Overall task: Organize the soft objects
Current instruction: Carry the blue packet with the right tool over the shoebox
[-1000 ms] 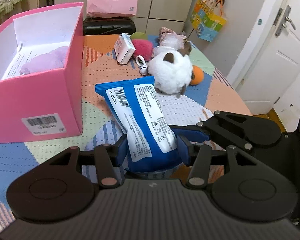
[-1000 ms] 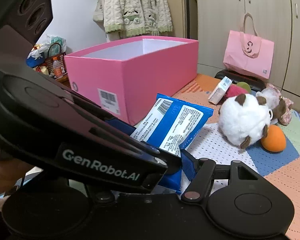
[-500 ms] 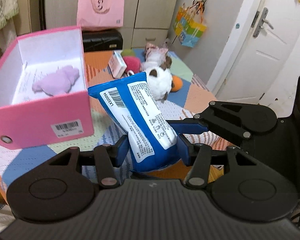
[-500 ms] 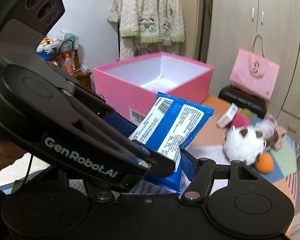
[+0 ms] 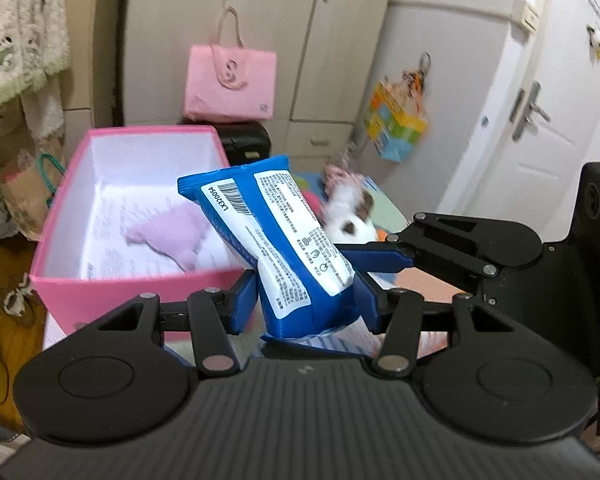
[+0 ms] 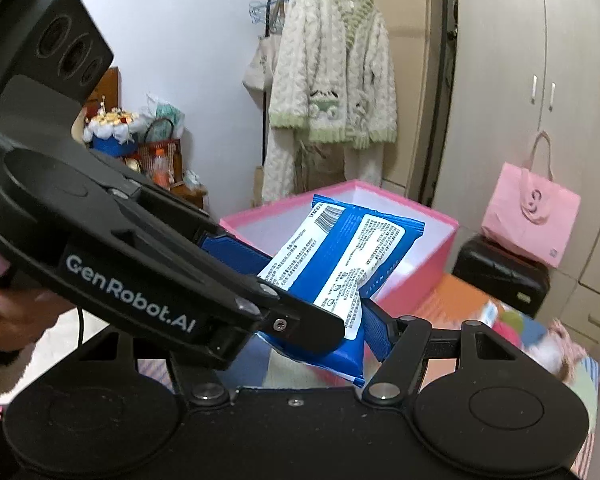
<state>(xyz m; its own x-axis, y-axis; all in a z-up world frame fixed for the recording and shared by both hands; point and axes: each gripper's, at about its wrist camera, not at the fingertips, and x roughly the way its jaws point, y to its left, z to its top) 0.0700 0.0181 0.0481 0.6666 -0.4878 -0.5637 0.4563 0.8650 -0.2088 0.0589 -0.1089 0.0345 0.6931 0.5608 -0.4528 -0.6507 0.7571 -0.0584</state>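
Both wrist cameras look closely downward, sharing the pink box (image 5: 132, 280)

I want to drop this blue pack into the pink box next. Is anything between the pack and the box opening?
Nothing visible blocks it. The blue pack, pinched in the left tongs, hangs in front of the open pink box. Inside, a purple plush lies on the floor, with bare space around it.

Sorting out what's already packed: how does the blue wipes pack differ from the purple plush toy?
The blue wipes pack is glossy, with white printed labels and a barcode; the purple plush toy is plain and fuzzy. The pack is held up in the air, tilted, by both the left gripper and the right gripper; the plush lies loose inside the pink box. Both look soft.
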